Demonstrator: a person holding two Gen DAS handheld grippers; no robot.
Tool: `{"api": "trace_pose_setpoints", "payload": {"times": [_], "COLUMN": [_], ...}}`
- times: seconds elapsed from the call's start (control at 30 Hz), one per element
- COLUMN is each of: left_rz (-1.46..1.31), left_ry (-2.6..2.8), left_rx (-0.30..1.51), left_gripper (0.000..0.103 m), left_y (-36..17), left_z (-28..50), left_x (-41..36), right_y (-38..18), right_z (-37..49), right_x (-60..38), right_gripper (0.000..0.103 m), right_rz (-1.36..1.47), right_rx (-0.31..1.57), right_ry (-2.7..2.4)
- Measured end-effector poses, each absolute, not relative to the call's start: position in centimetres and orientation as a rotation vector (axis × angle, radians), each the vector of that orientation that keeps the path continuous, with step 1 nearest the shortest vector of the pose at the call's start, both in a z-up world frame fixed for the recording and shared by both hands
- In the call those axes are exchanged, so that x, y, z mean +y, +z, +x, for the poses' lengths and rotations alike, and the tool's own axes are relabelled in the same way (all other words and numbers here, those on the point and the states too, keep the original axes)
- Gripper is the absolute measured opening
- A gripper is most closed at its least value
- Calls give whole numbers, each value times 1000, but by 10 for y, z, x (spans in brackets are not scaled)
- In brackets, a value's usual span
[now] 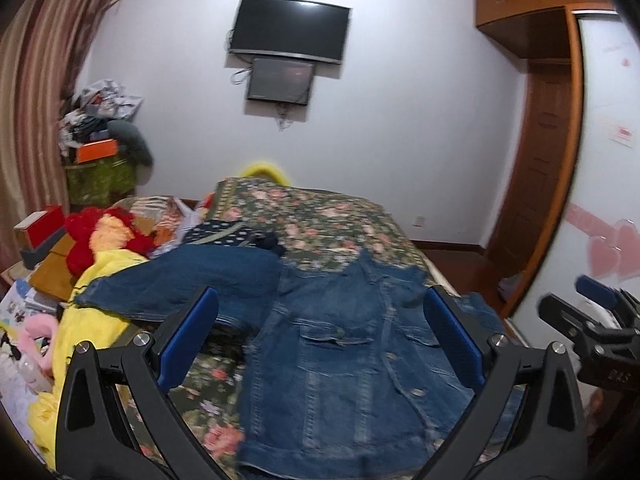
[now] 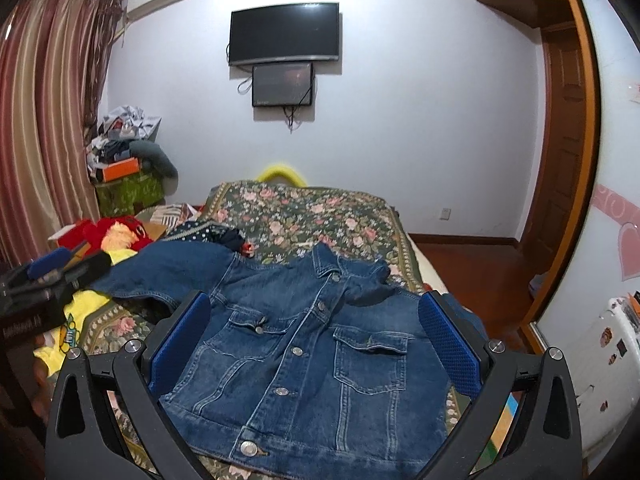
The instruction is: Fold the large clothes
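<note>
Nearest to the cameras, both claws were seen spread wide and holding nothing. The left claw (image 1: 320, 340) was held above the near left part of a denim jacket (image 2: 304, 344), and the right claw (image 2: 314, 336) was held above its chest, neither one touching the cloth as far as could be judged. The jacket was laid front side up on the bed (image 2: 304, 212), buttoned, with its hem near and its collar far. Its left sleeve (image 2: 168, 268) was stretched out to the left, toward a yellow cloth (image 1: 108, 268) and a red plush toy (image 2: 116, 232); the right sleeve appeared bunched near the collar. No fold was made yet, so the task was judged to be at its start. For the next move, a sleeve probably had to be gripped and brought over the body of the jacket. Farther away, a television (image 2: 284, 34) was mounted on the wall.
</note>
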State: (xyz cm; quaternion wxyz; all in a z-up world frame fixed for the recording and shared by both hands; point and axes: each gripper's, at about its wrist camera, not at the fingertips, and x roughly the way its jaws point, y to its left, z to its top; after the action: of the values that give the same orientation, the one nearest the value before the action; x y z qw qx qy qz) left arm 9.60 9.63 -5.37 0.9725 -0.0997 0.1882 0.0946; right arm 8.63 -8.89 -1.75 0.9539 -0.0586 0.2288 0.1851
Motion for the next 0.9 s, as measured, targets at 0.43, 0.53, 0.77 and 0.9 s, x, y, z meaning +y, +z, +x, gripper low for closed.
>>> {"api": "trace_pose_setpoints", "payload": {"times": [0.43, 0.53, 0.77, 0.9], "left_rz": [-226, -267, -608, -708], "left_ry": [502, 503, 433, 437], "left_rx": [478, 533, 640, 653], "left_gripper": [103, 103, 100, 94], "left_y": [-113, -138, -197, -218], "left_z": [141, 149, 153, 157], "left_x": [218, 253, 339, 372], "right_y": [-56, -66, -90, -101], "right_z": [164, 179, 200, 207], "right_x": [-61, -58, -47, -44], "right_gripper": [103, 103, 103, 103], "right_rz": [-158, -164, -229, -263], "right_rx": [596, 624, 673, 704], "right_ry": [336, 311, 283, 256]}}
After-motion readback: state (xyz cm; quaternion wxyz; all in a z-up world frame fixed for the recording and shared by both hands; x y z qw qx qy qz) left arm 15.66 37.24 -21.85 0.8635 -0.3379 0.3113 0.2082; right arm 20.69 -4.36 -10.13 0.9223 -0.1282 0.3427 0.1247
